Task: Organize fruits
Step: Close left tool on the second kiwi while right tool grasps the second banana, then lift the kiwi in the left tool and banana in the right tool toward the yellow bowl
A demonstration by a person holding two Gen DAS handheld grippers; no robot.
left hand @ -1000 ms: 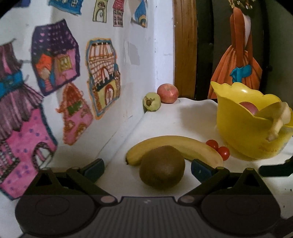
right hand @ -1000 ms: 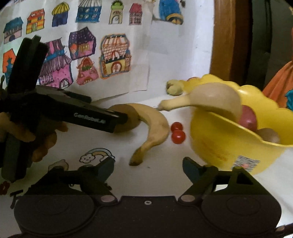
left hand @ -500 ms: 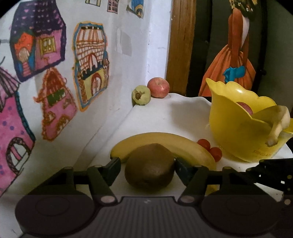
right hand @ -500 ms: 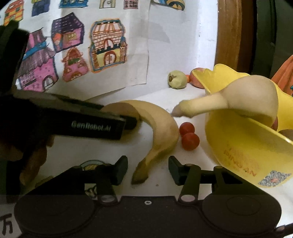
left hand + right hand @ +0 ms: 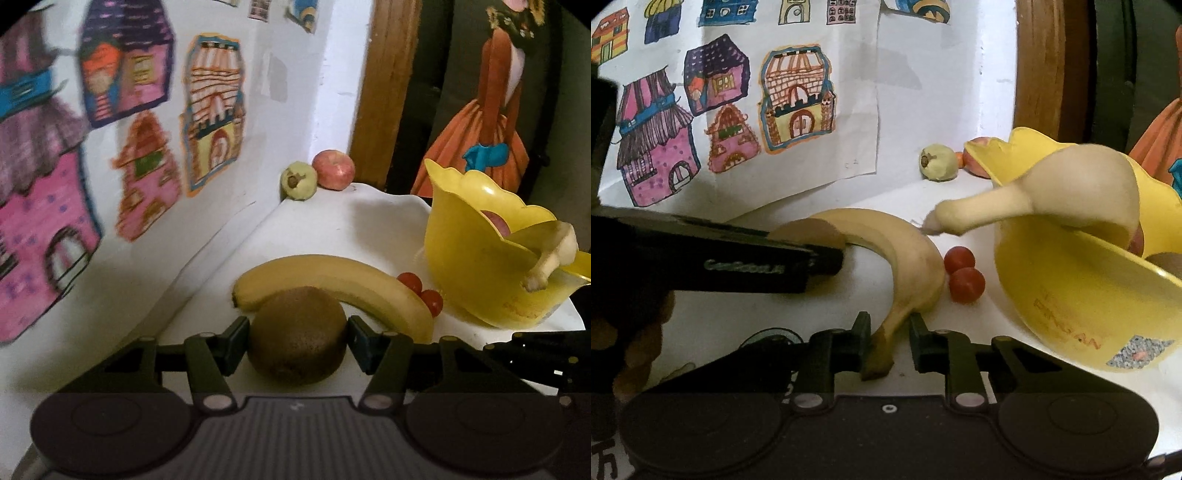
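My left fingers [image 5: 298, 341] clamp the kiwi [image 5: 297, 335] on the counter [image 5: 369, 225], my right fingers [image 5: 888, 341] straddle the banana [image 5: 908, 266] stem, barely touching; next, lift both toward the bowl [image 5: 1082, 291] at two o'clock.

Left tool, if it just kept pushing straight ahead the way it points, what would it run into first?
The left tool already has the kiwi between its fingers, so that moves with it. Next in line is the banana right behind the kiwi; whether they touch is unclear.
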